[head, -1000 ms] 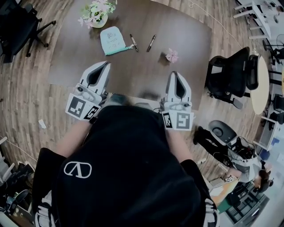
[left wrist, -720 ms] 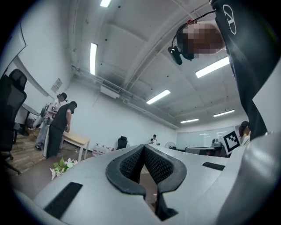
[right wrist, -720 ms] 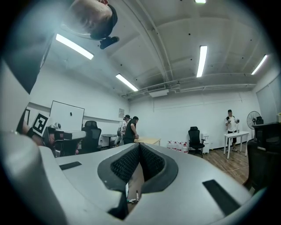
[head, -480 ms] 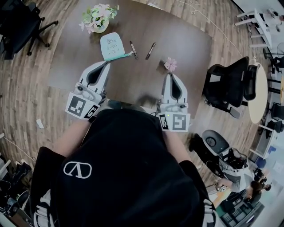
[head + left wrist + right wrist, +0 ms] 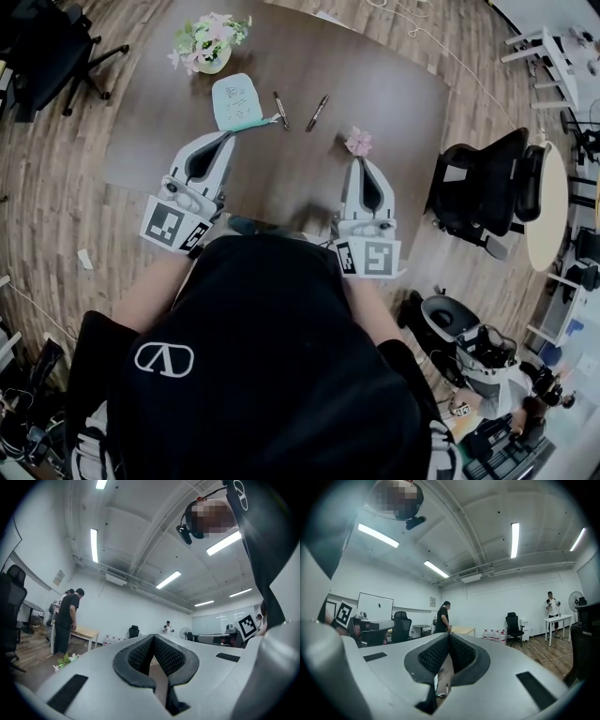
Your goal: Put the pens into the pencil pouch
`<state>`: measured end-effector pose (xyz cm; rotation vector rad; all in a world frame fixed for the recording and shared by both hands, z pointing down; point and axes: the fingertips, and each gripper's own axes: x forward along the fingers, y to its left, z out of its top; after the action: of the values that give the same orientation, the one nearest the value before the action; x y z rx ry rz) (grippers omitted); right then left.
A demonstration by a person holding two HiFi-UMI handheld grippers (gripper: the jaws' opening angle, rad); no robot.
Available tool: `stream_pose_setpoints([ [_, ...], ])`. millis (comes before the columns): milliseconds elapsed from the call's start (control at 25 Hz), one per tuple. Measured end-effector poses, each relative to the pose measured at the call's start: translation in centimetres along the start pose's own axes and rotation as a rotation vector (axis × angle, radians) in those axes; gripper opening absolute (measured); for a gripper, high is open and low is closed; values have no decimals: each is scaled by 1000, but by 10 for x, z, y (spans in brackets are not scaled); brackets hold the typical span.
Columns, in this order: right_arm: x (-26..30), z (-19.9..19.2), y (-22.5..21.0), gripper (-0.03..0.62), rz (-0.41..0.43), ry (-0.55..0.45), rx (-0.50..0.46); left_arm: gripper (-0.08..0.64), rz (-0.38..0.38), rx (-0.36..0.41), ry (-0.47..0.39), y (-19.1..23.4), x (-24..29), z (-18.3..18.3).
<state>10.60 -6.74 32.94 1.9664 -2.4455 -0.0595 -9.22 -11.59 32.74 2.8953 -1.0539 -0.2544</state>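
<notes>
Jaws pressed together and empty, the left gripper [image 5: 226, 136] and right gripper [image 5: 362, 160] reach over the table's [image 5: 394, 103] near edge, bare wood separating them from the pens [image 5: 280, 109] beside the pencil pouch [image 5: 235, 100].

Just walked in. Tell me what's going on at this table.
A person stands at a dark table with a claw in each hand. The left claw and right claw are both shut and empty, held over the table's near side. One pen lies beside a pale blue pencil pouch, a second pen just right of it. Neither has been picked up.
</notes>
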Motion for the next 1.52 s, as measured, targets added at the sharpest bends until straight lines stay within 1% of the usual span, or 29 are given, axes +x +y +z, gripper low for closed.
stream_pose_setpoints([
  [160, 0, -3, -1, -2, 15, 5, 2, 2, -13, 5, 10, -3, 2, -5],
  [200, 0, -4, -1, -2, 17, 4, 3, 3, -22, 17, 18, -6, 4, -7],
  [240, 0, -4, -2, -2, 19, 3, 4, 3, -32, 48, 36, -8, 7, -10],
  [280, 0, -4, -3, -2, 20, 4, 5, 81, -42, 99, 65, -10, 11, -15],
  [320, 0, -4, -5, -2, 20, 5, 5, 280, -50, 166, 106, -10, 16, -22],
  [360, 0, -4, -6, -2, 20, 6, 6, 371, -57, 240, 161, -10, 20, -31],
  [440, 1, -6, -9, -2, 21, 9, 8, 371, -78, 363, 294, -6, 26, -56],
  [600, -3, -11, -13, -2, 27, 31, 6, 371, -138, 541, 517, 21, 35, -124],
  [720, -4, -19, -15, -2, 29, 58, 2, 370, -175, 642, 700, 60, 42, -187],
  [800, -7, -26, -17, -2, 22, 80, 5, 370, -217, 678, 828, 85, 42, -233],
  [880, -10, -32, -20, -2, 8, 104, 5, 370, -268, 683, 947, 104, 39, -279],
  [960, -13, -38, -24, -2, -2, 129, 2, 370, -312, 675, 1046, 116, 33, -318],
  [1040, -16, -42, -26, -2, -9, 148, -1, 368, -357, 675, 1117, 119, 27, -348],
  [1120, -19, -45, -30, -2, -20, 159, 2, 357, -397, 673, 1171, 120, 23, -371],
  [1240, -22, -50, -33, -2, -36, 178, 7, 299, -438, 658, 1239, 123, 19, -397],
  [1280, -24, -51, -33, -2, -38, 183, 6, 295, -444, 653, 1255, 124, 18, -404],
  [1440, -28, -54, -35, -2, -47, 198, 4, 276, -448, 650, 1282, 132, 23, -416],
  [1520, -31, -55, -34, -2, -50, 201, 8, 235, -448, 653, 1289, 134, 26, -418],
])
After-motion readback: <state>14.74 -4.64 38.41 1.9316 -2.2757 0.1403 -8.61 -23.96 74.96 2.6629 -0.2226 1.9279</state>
